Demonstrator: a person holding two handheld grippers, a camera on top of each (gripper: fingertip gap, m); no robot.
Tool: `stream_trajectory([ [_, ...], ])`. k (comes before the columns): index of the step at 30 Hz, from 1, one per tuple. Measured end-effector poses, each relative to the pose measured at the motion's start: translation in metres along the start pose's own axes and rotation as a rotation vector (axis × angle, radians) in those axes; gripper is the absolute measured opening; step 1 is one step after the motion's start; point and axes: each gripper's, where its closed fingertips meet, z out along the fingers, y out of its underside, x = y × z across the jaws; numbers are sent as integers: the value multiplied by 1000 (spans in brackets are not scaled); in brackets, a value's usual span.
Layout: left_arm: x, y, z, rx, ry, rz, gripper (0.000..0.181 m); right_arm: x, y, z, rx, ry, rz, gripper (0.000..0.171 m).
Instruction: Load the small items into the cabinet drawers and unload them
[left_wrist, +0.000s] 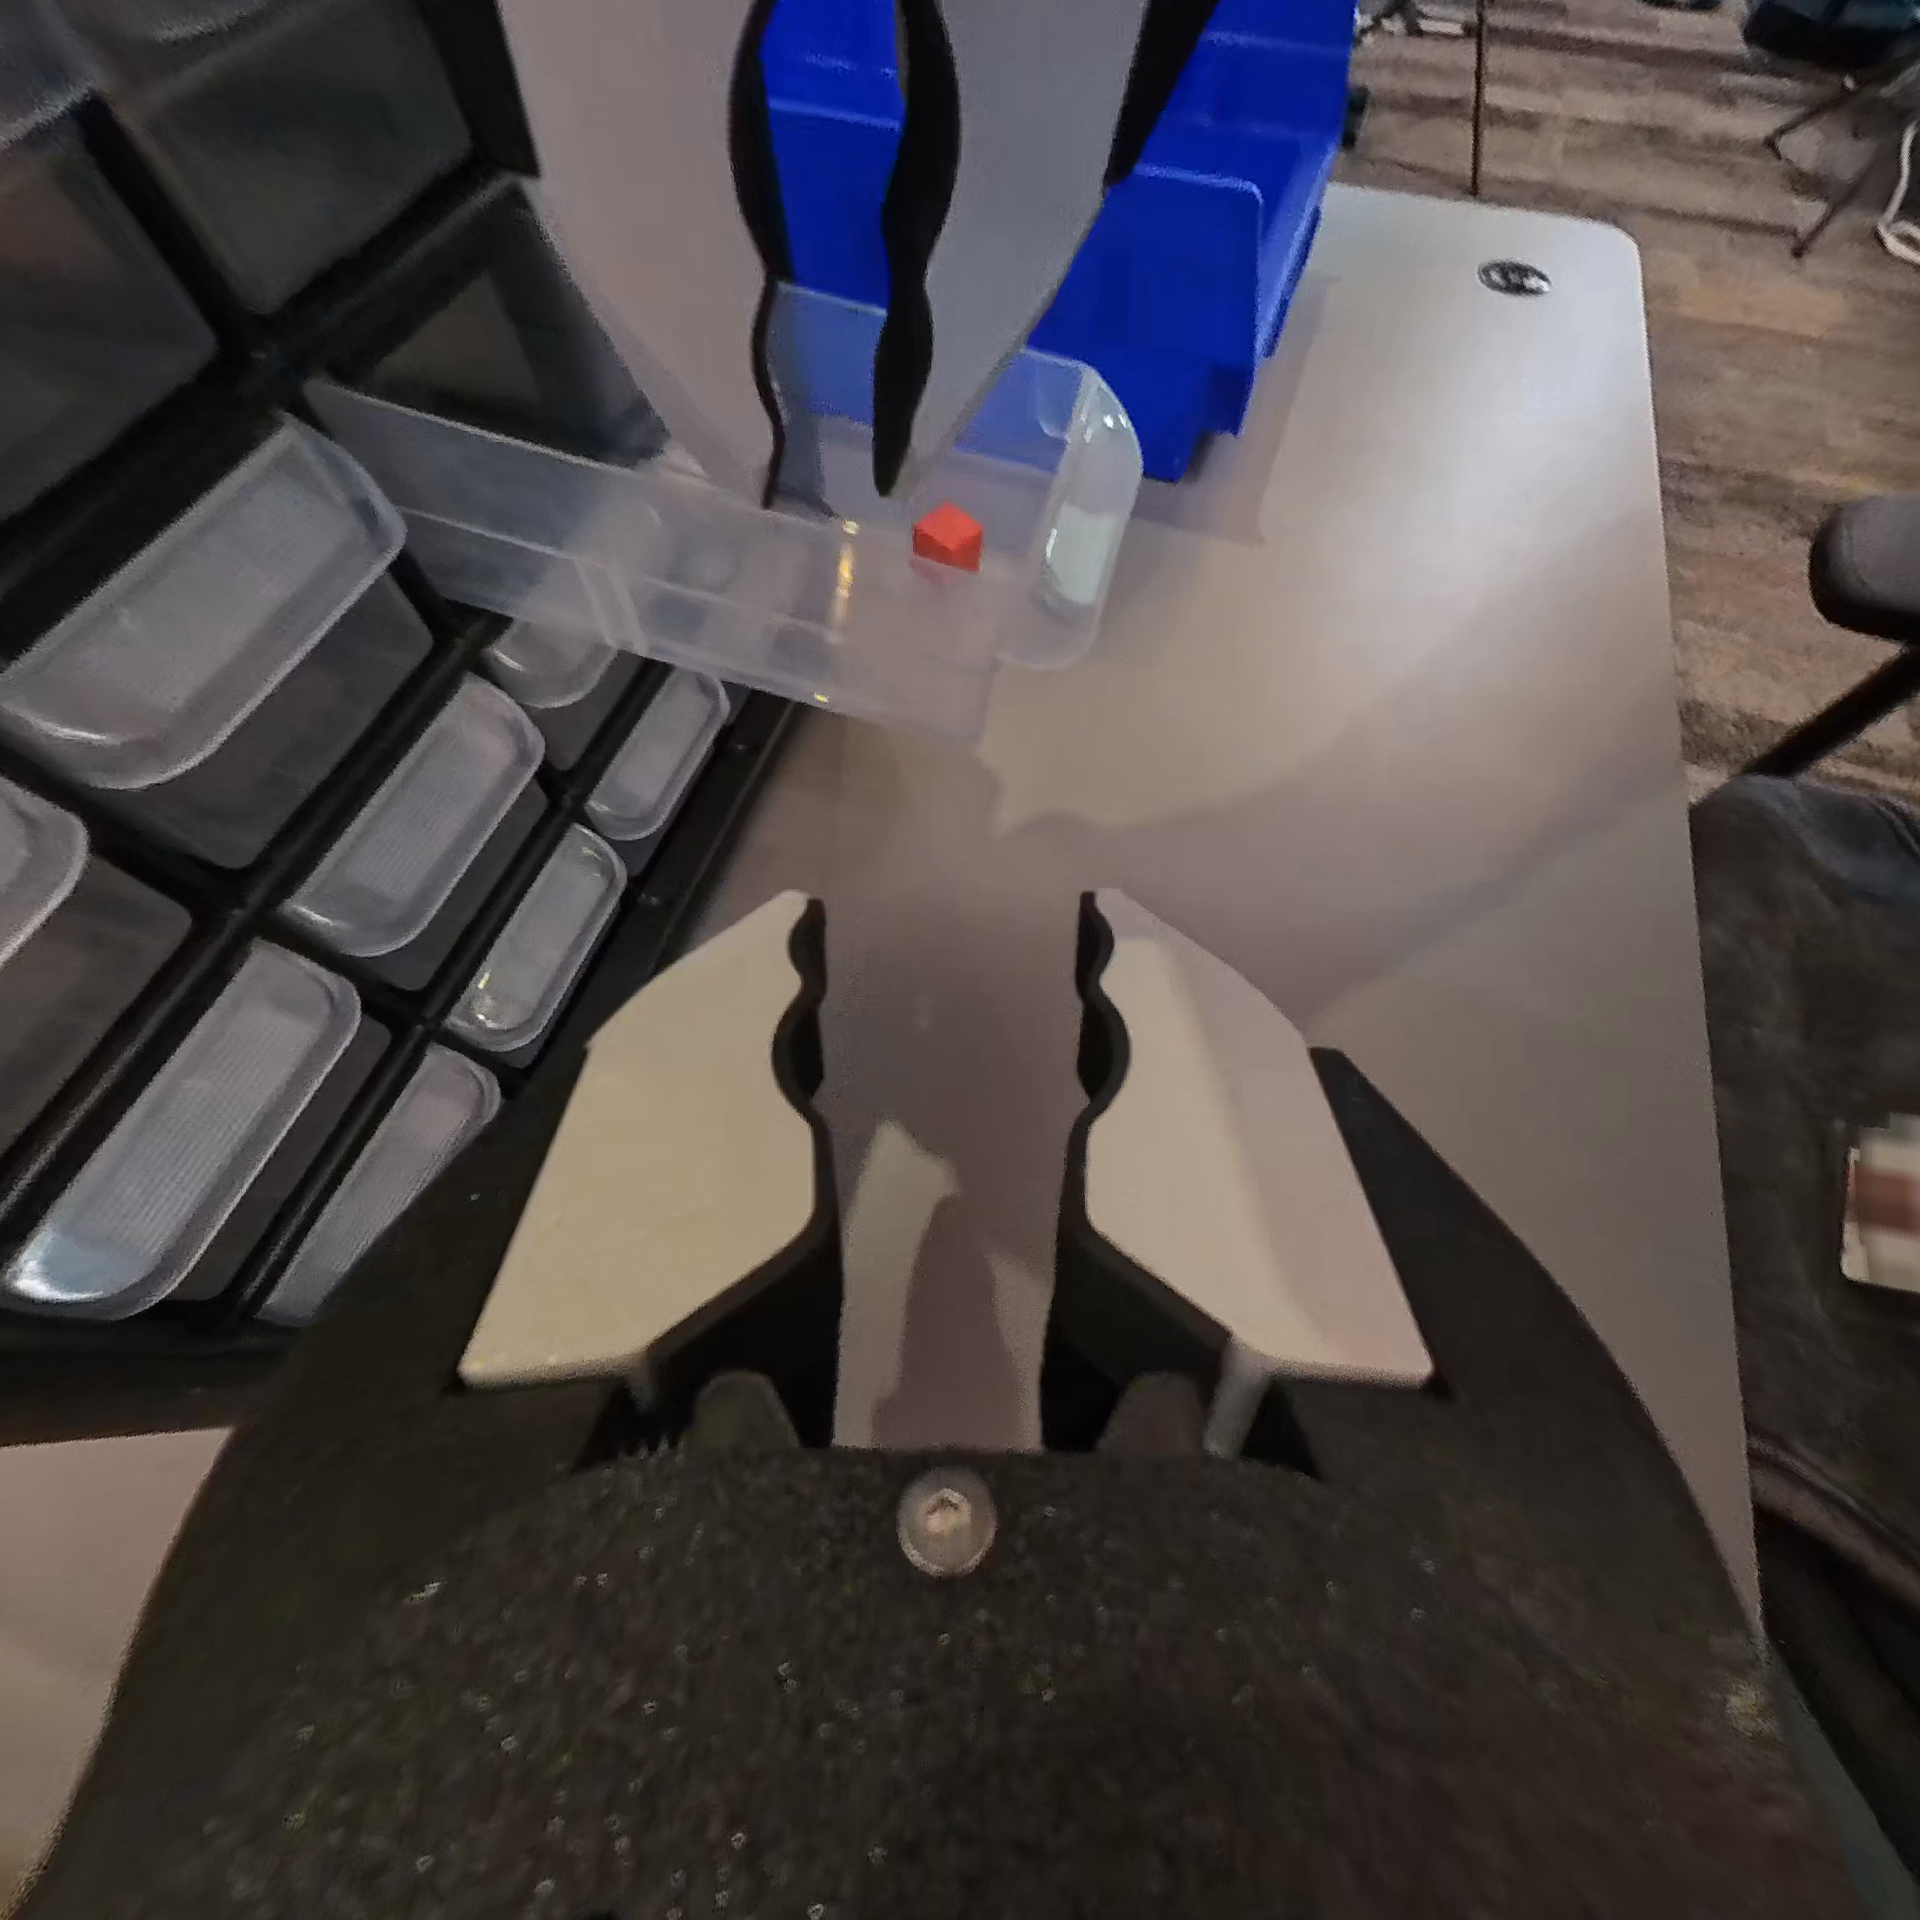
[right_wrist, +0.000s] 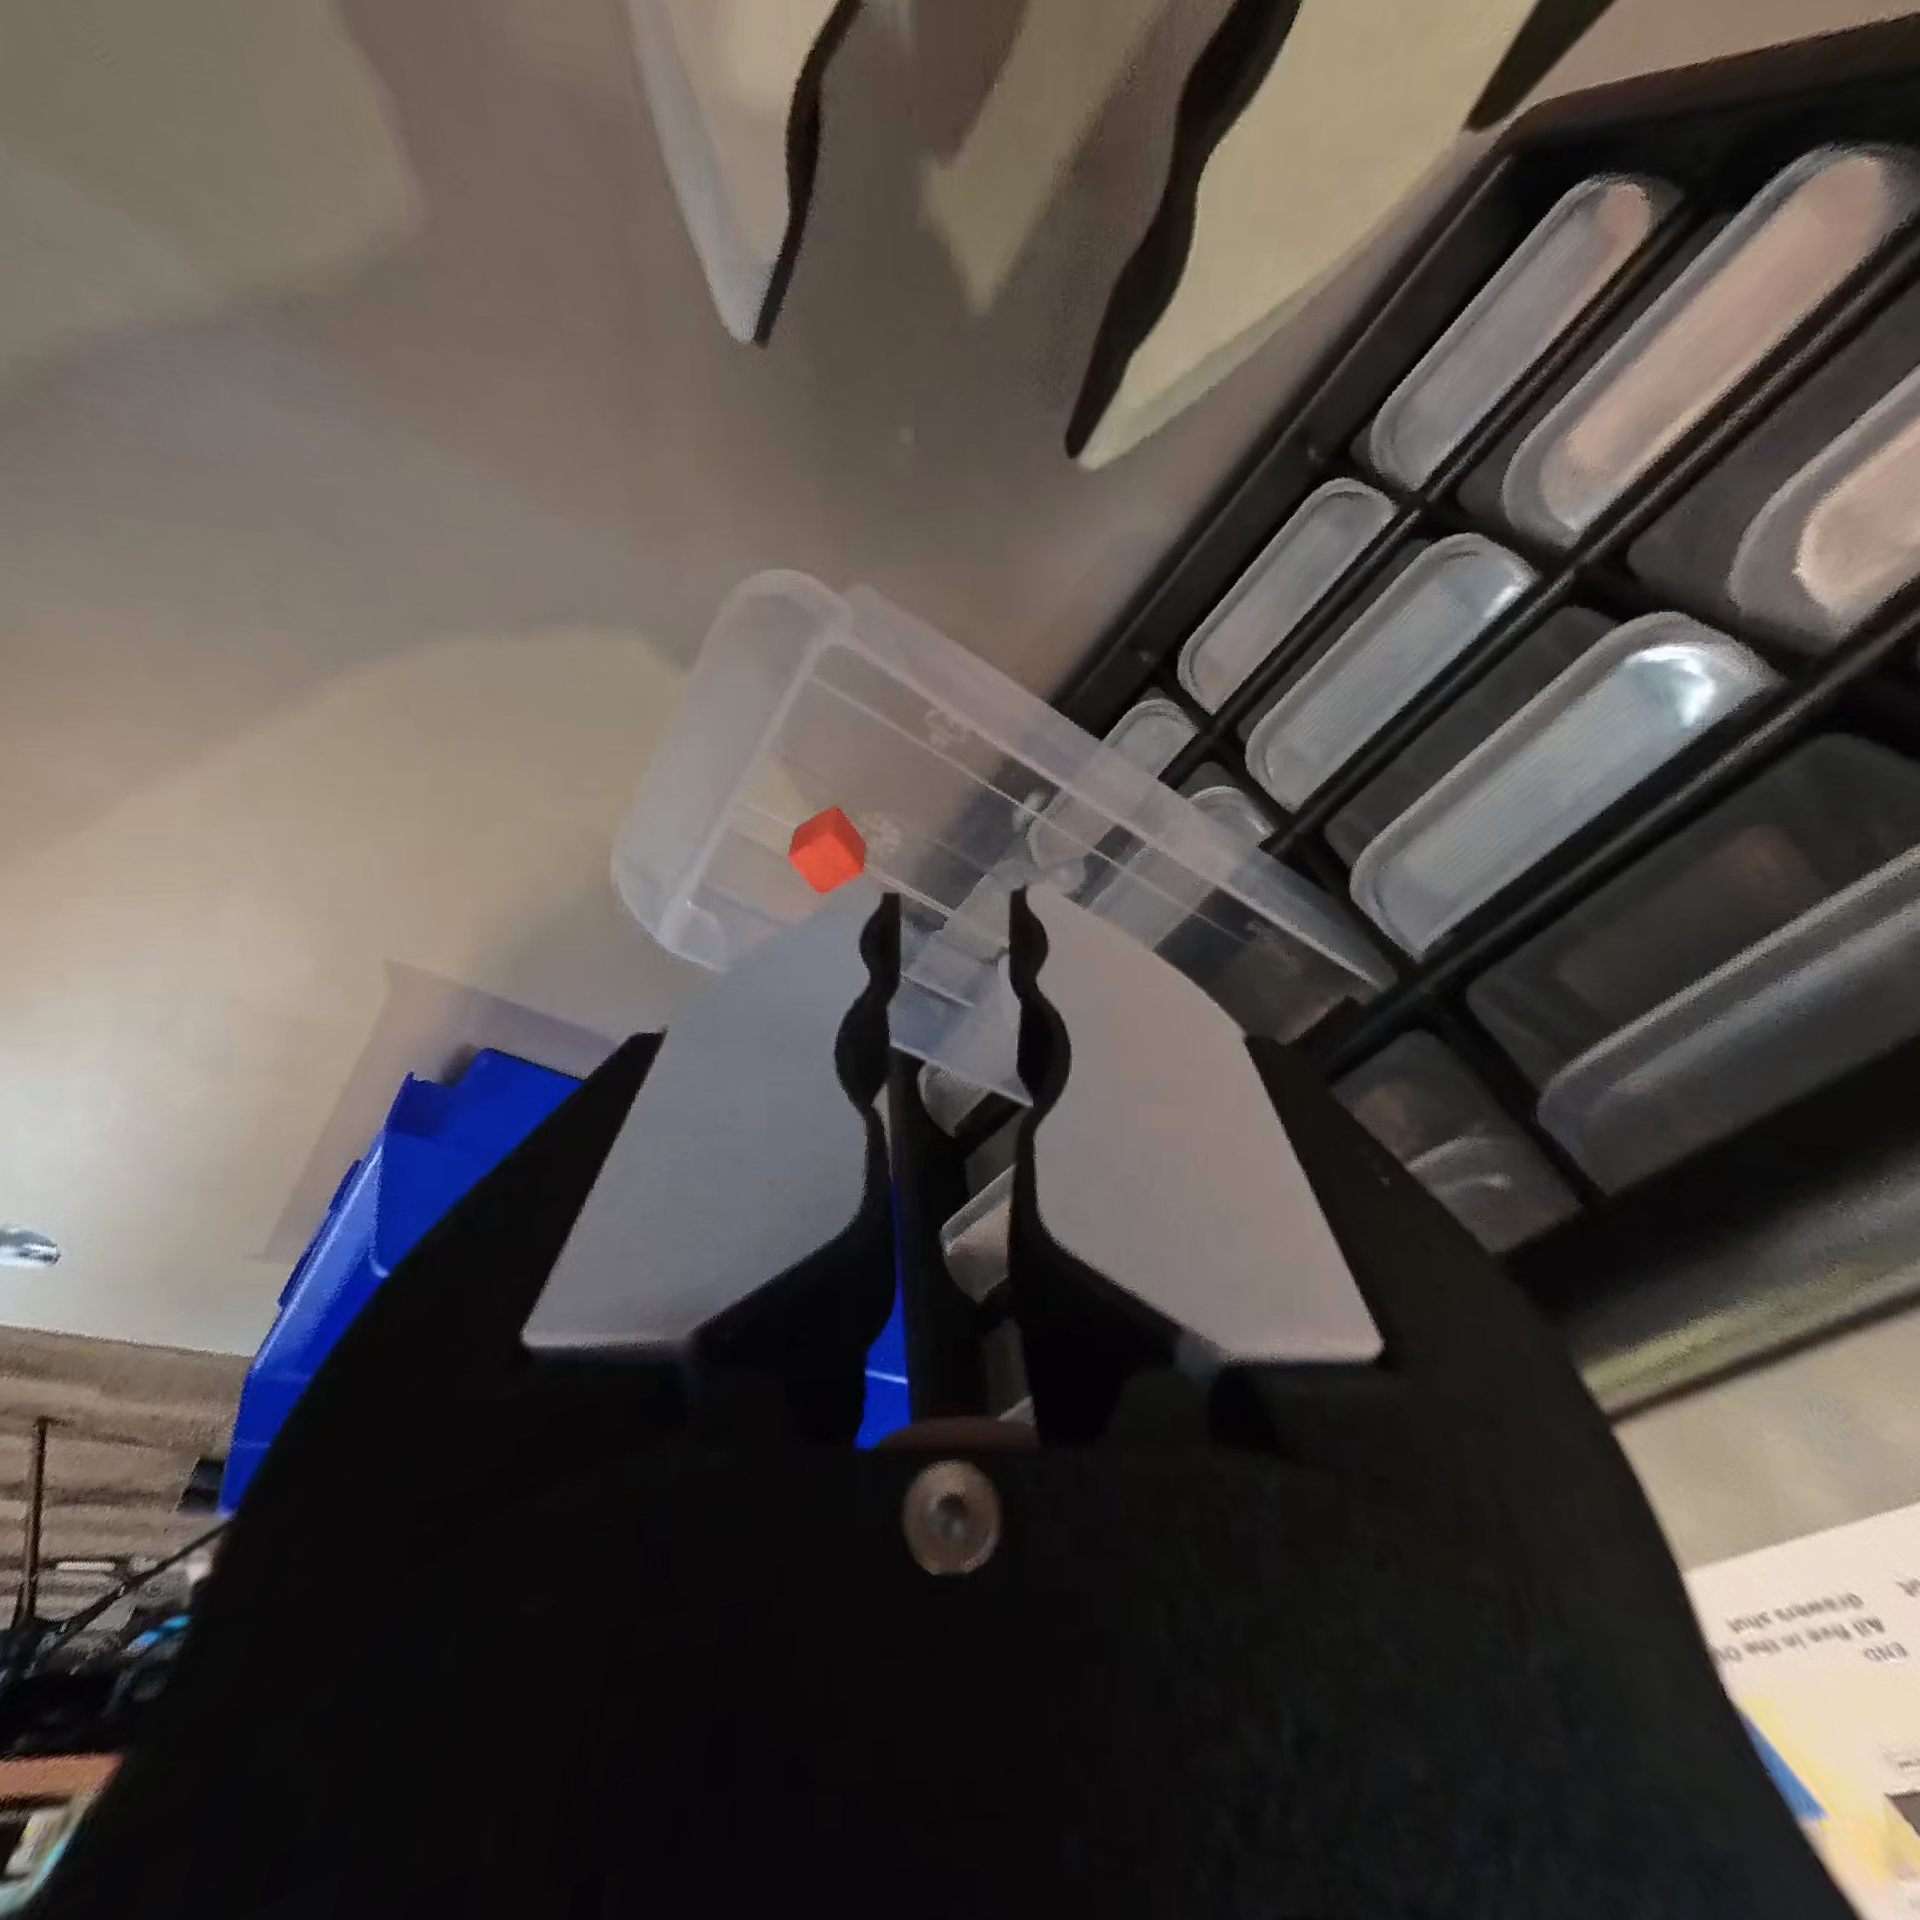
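— What's on the left?
— A black cabinet (left_wrist: 260, 727), one clear drawer (left_wrist: 727, 582) pulled out over the desk (left_wrist: 1351, 831). The left hand-held gripper (left_wrist: 951, 914) hangs parted, empty.
— And the cube?
— The red cube (left_wrist: 947, 537) lies in the drawer's front end. The right hand-held gripper (right_wrist: 948, 914) stands slightly parted above the drawer, gripping nothing. A blue bin (left_wrist: 1195, 291) sits behind.

Soft, even indoor light; broad glare and faint gripper shadows on the grey table (left_wrist: 1351, 831). Wide-angle lenses bend the edges. Cabinet drawers (left_wrist: 208, 644) smear at the margins; the red cube (right_wrist: 827, 850) stays sharp; foreground housings dark
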Motion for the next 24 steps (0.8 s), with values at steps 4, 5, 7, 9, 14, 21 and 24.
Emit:
stream_trajectory([
  [4, 2, -6, 7, 42, 5, -40, 52, -11, -2, -3, 58, -33, 13, 20],
  [5, 3, -7, 9, 49, 3, -42, 53, -13, -5, -3, 68, -47, 13, 20],
  [7, 4, -10, 15, 66, 4, -49, 53, -15, -8, -1, 56, -87, 26, 24],
  [9, 5, -11, 23, 77, -3, -55, 53, -15, -8, 0, 21, -111, 41, 26],
  [14, -5, -19, 29, 149, -105, -74, 51, -16, -7, 2, -28, -148, 96, 25],
  [21, -10, -31, 23, 215, -156, -91, 48, -18, -5, 8, -35, -153, 133, 20],
  [24, -6, -32, 25, 217, -160, -70, 44, -23, -5, 8, -28, -161, 120, 10],
])
